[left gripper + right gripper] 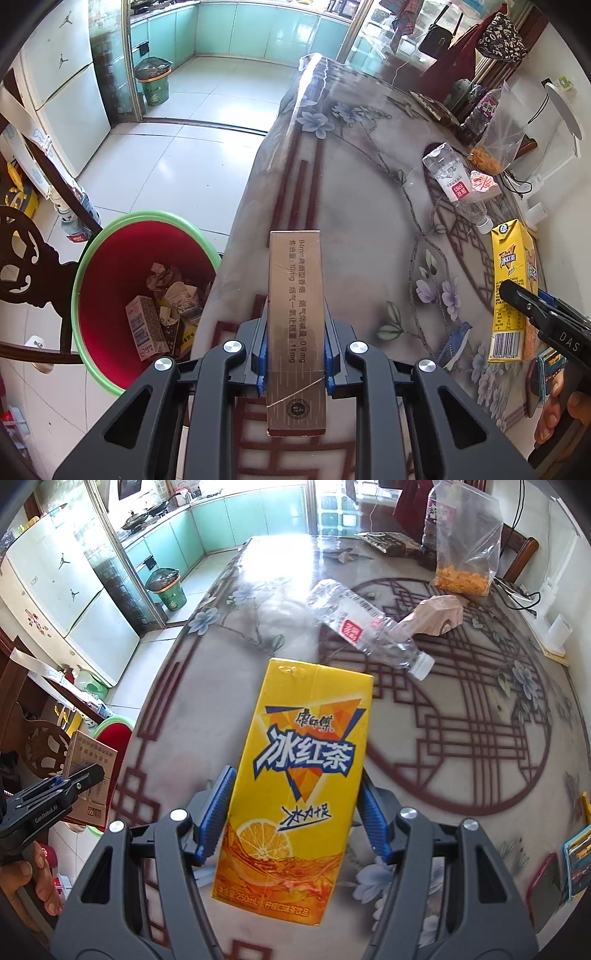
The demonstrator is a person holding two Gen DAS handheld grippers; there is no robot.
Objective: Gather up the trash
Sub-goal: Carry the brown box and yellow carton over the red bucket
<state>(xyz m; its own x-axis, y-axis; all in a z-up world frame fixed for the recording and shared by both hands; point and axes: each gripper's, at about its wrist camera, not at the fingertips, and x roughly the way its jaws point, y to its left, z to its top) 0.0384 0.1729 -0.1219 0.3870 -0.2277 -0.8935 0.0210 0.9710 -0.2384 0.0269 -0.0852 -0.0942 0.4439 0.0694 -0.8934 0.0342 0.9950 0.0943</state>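
Note:
My left gripper (294, 354) is shut on a slim gold cigarette box (295, 314), held over the table's left edge, beside a red bin with a green rim (122, 240) that stands on the floor with cartons and crumpled paper inside. My right gripper (295, 812) is shut on a yellow iced-tea carton (299, 775), held above the table. The same carton (511, 280) and right gripper (532, 306) show at the right of the left wrist view. The left gripper (77, 782) with the gold box (92, 771) appears at the left of the right wrist view.
On the flowered tablecloth (461, 720) lie an empty clear bottle (365, 624), a crumpled pink paper (439, 614), a plastic bag of orange snacks (461, 554) and a phone (545, 886). A dark carved chair (26, 266) stands left of the bin. A green bin (153, 81) is in the kitchen.

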